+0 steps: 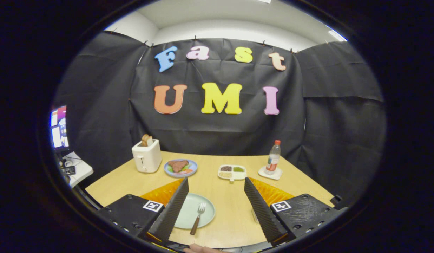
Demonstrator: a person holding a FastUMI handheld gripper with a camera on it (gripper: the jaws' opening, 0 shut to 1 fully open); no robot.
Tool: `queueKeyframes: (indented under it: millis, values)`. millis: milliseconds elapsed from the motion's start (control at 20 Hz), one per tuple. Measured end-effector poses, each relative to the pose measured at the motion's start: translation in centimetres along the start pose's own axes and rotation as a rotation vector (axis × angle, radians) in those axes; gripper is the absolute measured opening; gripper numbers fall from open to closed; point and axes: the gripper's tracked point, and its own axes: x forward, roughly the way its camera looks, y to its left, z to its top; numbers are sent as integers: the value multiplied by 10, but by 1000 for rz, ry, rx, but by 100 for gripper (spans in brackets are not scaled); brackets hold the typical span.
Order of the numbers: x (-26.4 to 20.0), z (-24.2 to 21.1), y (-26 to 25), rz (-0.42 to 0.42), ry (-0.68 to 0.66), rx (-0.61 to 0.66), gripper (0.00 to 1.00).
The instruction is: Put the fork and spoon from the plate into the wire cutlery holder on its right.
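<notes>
I have the gripper (215, 207) above the near side of the table (234, 214), its jaws spread wide and grasping nothing, with bare wood showing between them. The two ribbed fingers (171, 211) slope down toward me on either side. The plate (208, 212), pale green, lies on the table just inside the left finger, which covers its left part. On it I see the fork (198, 218), tines pointing away from me and its brown handle angled back over the plate's near rim. I cannot make out a spoon. Just inside the right finger there is a small pale shape low against the table that may be part of the wire holder, but it is too hidden for me to tell. Beyond the fingers, well apart from the plate, a white toaster (146, 156) stands toward the table's far left with bread (146, 140) sticking up from its slot. Beside it sits a blue dish (181, 167) with food on it, then a white divided tray (232, 172) holding small portions in different colours, and farther right a bottle (273, 158) with a red cap stands upright on a white coaster (270, 173). Off the table's left side I see a lit screen (59, 127) over a small white stand (76, 170). At the very near edge, a bit of a hand (199, 249) shows below the jaws.
</notes>
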Motion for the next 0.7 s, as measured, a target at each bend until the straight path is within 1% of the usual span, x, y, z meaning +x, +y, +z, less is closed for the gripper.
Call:
queueKeyframes:
  millis: [200, 450, 500, 650, 700]
  values:
    - [45, -58, 19, 33, 165, 3, 96]
    - [94, -124, 36, 46, 398, -80, 96]
    - [101, -136, 37, 44, 458, -76, 95]
    - [109, -165, 38, 25, 633, 8, 90]
    - [110, -164, 36, 12, 645, 11, 88]
